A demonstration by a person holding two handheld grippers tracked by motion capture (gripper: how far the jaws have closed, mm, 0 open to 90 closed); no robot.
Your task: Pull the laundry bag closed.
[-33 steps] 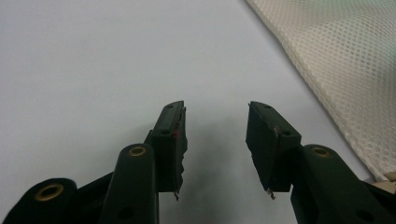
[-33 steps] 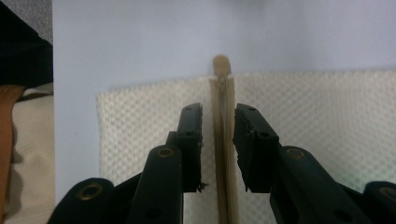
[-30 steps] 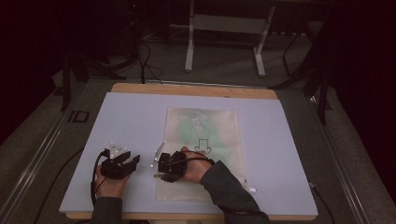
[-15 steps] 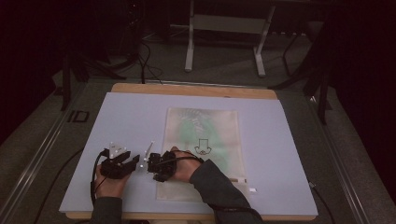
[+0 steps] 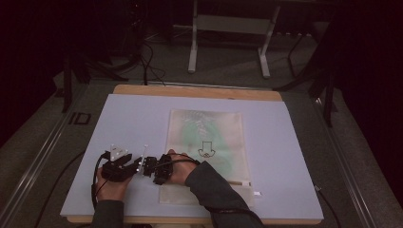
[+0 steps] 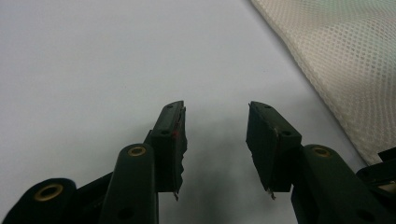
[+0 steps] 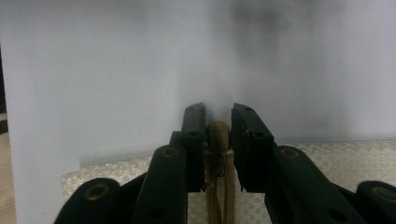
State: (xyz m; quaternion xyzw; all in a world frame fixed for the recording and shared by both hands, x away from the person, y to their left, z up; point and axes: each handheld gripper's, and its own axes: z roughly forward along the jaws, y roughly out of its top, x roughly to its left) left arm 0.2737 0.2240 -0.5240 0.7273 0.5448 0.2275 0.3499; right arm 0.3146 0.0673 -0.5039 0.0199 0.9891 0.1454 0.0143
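Observation:
A pale mesh bag (image 5: 209, 142) with something green inside lies flat on the lavender table (image 5: 133, 118). My right gripper (image 5: 143, 164) points left over the bag's near left corner. In the right gripper view its jaws (image 7: 218, 108) have just been closing and now press on a tan zipper pull (image 7: 217, 135) rising from the mesh (image 7: 327, 154). My left gripper (image 5: 126, 161) rests just left of it. Its jaws (image 6: 216, 106) are open over bare table, with the mesh bag (image 6: 345, 65) off to their right.
The table's front edge lies close below both hands. A wooden strip (image 5: 199, 91) runs along the table's far edge. Behind it stand a metal frame (image 5: 228, 42) and cables on the floor. A small white tag (image 5: 257, 193) lies by the bag's near right corner.
My right hand has slid left along the bag's near part until its gripper sits beside the left gripper. The left hand has stayed put.

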